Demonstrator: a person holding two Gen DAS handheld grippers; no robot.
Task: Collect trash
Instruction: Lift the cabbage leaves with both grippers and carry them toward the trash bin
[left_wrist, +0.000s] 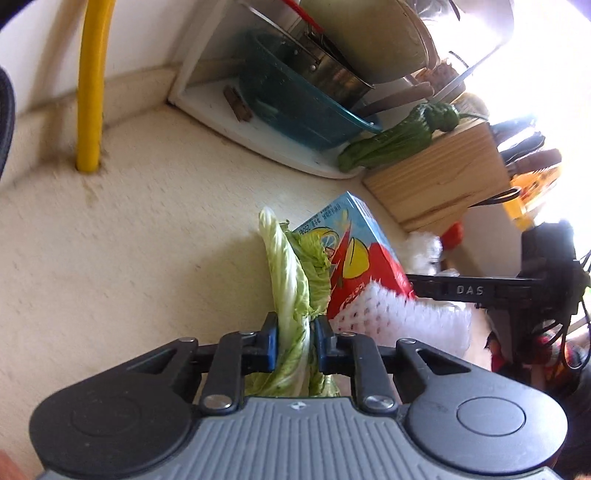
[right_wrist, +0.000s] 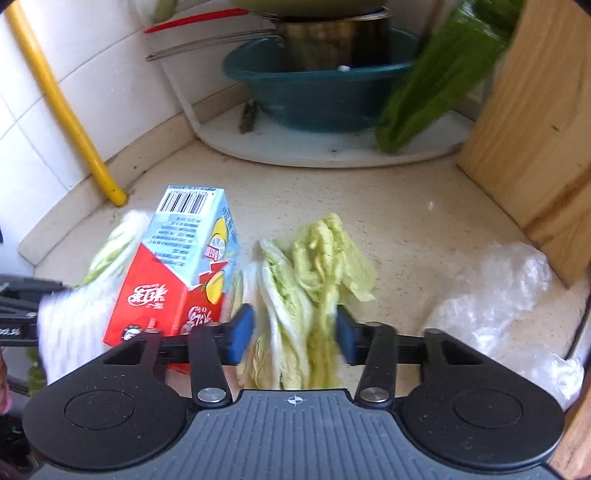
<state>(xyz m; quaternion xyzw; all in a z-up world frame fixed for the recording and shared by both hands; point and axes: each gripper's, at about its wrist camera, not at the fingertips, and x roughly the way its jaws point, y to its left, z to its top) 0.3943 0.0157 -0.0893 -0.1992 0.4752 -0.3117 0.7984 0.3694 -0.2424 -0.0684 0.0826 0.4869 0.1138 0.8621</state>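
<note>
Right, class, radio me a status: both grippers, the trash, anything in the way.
Left gripper shut on cabbage leaf. Right gripper astride second cabbage leaf, grip unclear. Drink carton and foam net crowd in between.

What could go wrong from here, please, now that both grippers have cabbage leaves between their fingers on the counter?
The left gripper pinches only the stem of its cabbage leaf, so the limp leaf could tear or slip free when lifted. The second cabbage leaf in the right gripper looks loosely caught and might drop. The upright juice carton stands right beside both leaves, so pulling them away could topple it.
</note>
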